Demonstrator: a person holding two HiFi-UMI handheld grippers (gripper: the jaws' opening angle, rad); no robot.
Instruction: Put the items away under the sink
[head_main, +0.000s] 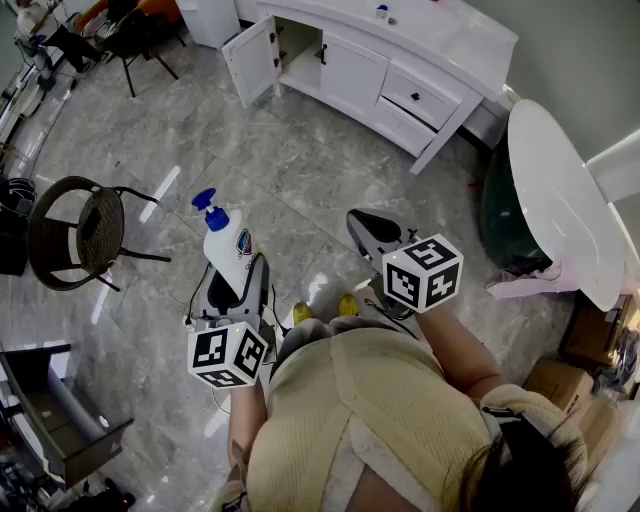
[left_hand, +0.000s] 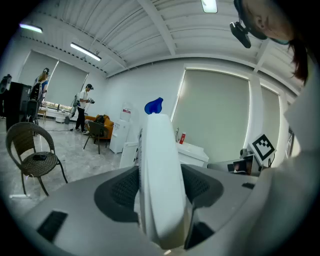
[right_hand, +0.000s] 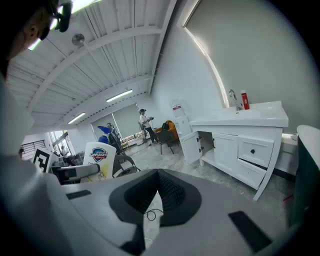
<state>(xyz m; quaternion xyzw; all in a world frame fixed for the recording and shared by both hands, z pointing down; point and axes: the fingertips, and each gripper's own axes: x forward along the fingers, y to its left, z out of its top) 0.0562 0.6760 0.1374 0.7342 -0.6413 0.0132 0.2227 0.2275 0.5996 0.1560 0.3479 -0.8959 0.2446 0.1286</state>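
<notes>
L gripper (head_main: 235, 292): fingers (left_hand: 122, 189) clamped on the bottle (head_main: 228, 252), low on the body, pads apparently vs. its two broad faces. Blue pump (left_hand: 154, 105) on top. Bottle approx. upright, carried over the floor and well apart from the cabinet (head_main: 355, 75). R gripper (head_main: 372, 236) carries nothing, fingers drawn together. The cabinet's left door (head_main: 248, 60) stands open.

Handling, as a guess: rigid plastic, prob. holds some liquid, so moderate weight and top-heavy w/ so low a hold. Smooth faces could slip, and walls may flex if squeezed hard. Best hold is mid-body across the flat sides, not the pump neck, since the head can twist or squirt. Keep it upright going into the cabinet.
</notes>
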